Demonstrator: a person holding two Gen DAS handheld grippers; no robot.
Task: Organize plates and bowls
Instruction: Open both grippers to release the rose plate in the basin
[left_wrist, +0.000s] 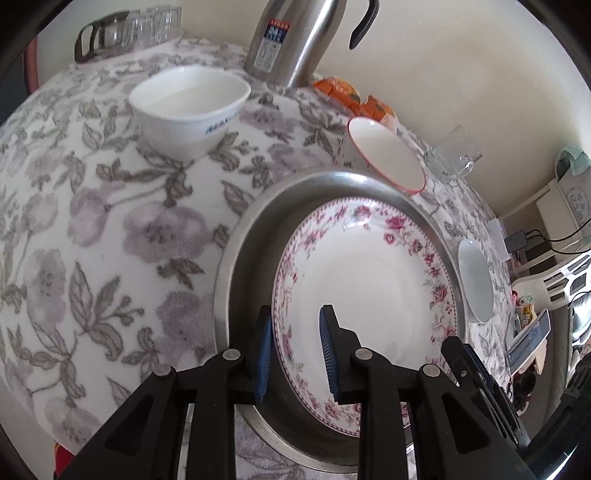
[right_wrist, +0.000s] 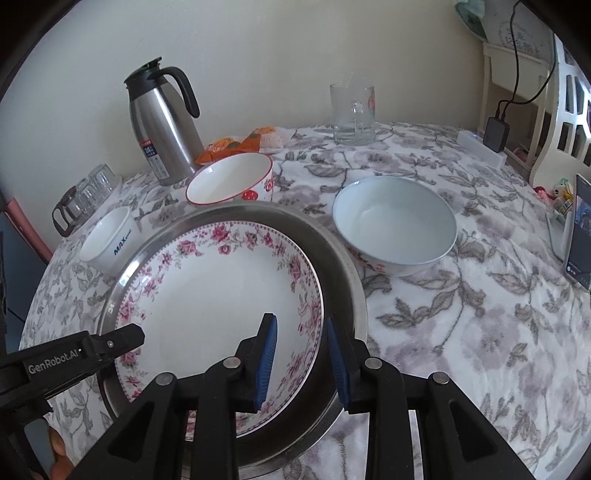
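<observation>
Fingers (left_wrist: 328, 354) of both grippers straddle opposite rims of a rose-patterned plate (left_wrist: 369, 280), parted and not clamped. It lies in a steel basin (right_wrist: 343, 266) on the counter (right_wrist: 461, 332). Bowls (right_wrist: 395, 221), a flask (right_wrist: 162, 122) and a mug (right_wrist: 352, 112) stand around.

Soft, even daylight, faint shadows. Glare on the metal basin (right_wrist: 343, 258) rim and jug (right_wrist: 162, 125). Strong fisheye bending, dark corners; slight blur throughout.
</observation>
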